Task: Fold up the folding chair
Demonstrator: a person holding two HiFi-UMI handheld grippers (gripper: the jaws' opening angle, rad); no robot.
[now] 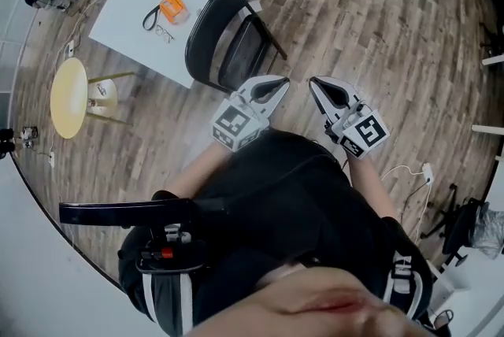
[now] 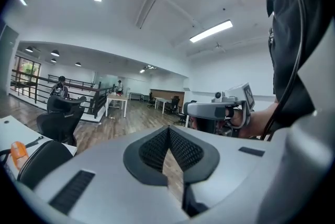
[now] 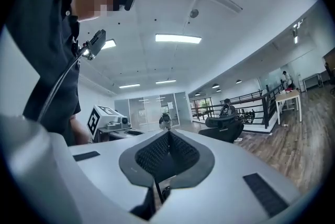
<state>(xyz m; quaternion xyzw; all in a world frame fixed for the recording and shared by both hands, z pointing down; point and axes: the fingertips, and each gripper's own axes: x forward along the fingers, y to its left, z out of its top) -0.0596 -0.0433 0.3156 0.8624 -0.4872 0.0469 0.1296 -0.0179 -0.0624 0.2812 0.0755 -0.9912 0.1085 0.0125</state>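
Observation:
The black folding chair (image 1: 224, 40) stands on the wood floor against the white table's near edge, its rounded back toward the table. Both grippers are held high, close to the person's chest and well short of the chair. My left gripper (image 1: 277, 83) is shut with nothing in it; its dark pads (image 2: 168, 134) meet on empty air. My right gripper (image 1: 315, 83) is likewise shut and empty, with its pads (image 3: 168, 138) pressed together. In the left gripper view the chair's back (image 2: 36, 160) shows at the lower left and the right gripper (image 2: 225, 110) hangs beside it.
A white table (image 1: 130, 28) holds an orange object (image 1: 172, 8) and a black strap. A yellow round stool (image 1: 69, 97) stands to its left. A black office chair arm (image 1: 126, 211) is close by the person's left side. A white power strip (image 1: 428, 170) lies on the floor at right.

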